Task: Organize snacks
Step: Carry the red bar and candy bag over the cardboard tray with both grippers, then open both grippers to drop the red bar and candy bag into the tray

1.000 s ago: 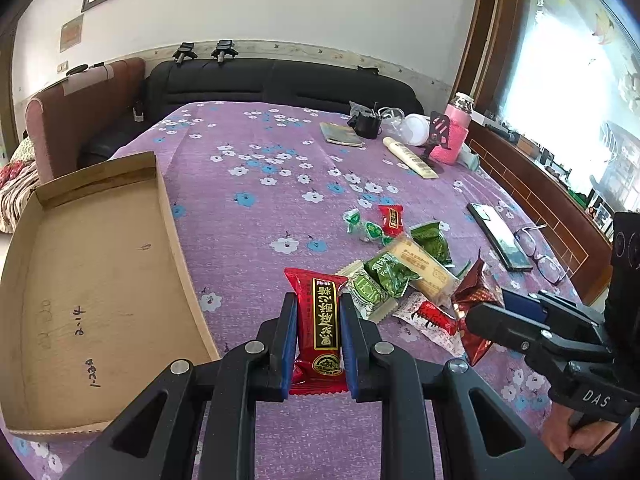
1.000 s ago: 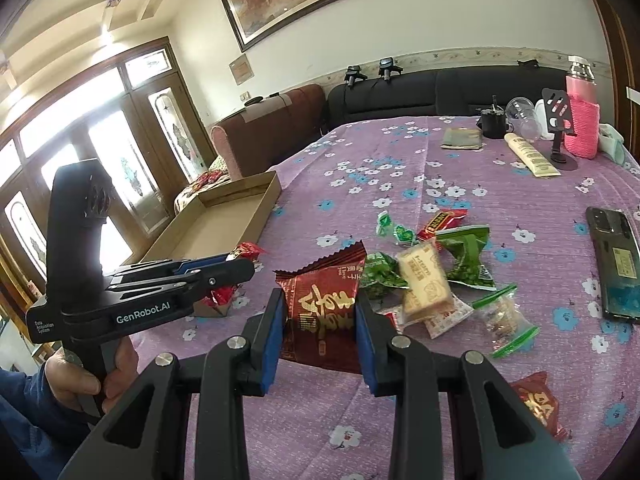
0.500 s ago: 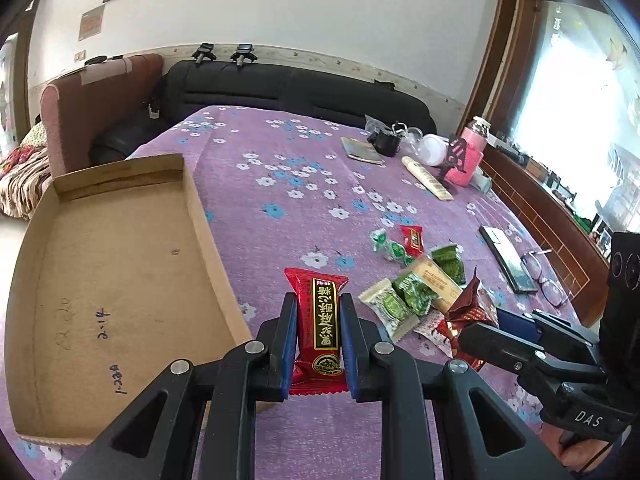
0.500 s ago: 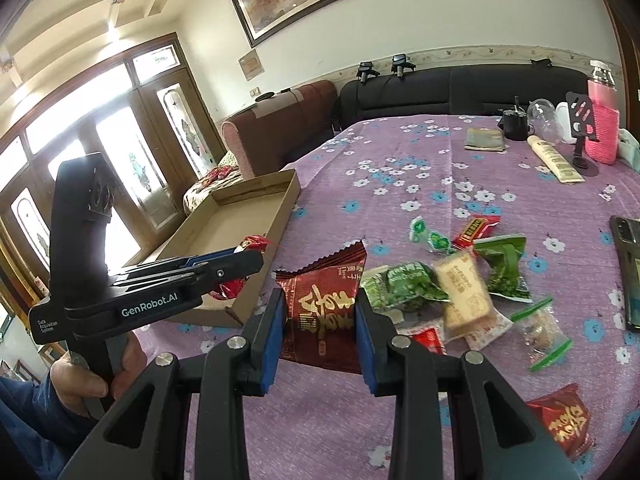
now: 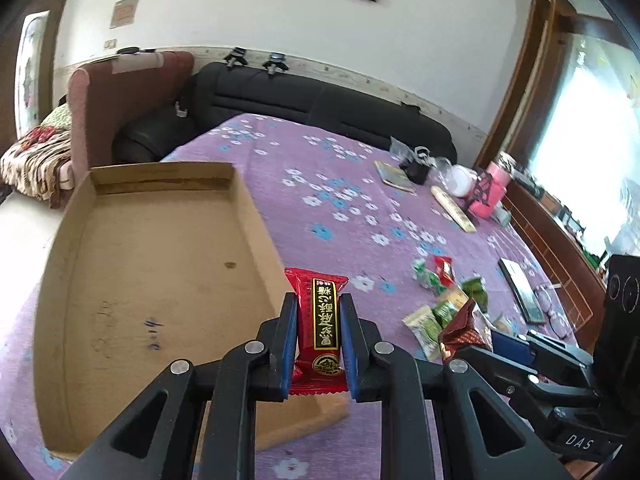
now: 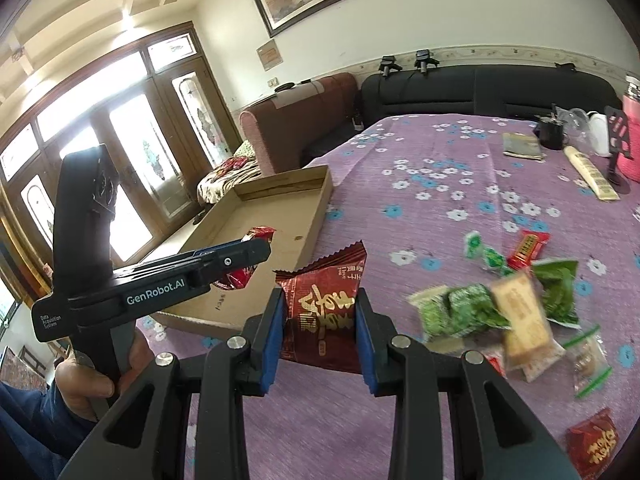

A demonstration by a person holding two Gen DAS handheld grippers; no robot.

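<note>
My left gripper is shut on a bright red snack bar with a black and gold label, held over the near right edge of a shallow cardboard tray. My right gripper is shut on a dark red snack packet and holds it above the purple cloth, right of the tray. The left gripper also shows in the right wrist view, over the tray. A pile of green, tan and red snacks lies on the cloth to the right.
A purple flowered cloth covers the table. A phone and glasses lie at the right edge. A pink bottle, a notebook, a black cup and a long packet stand at the far end. A red packet lies near right.
Both grippers have moved left toward the tray with their snacks still held. The left gripper now hangs over the tray's right edge, and the snack pile has shifted right in both views.
</note>
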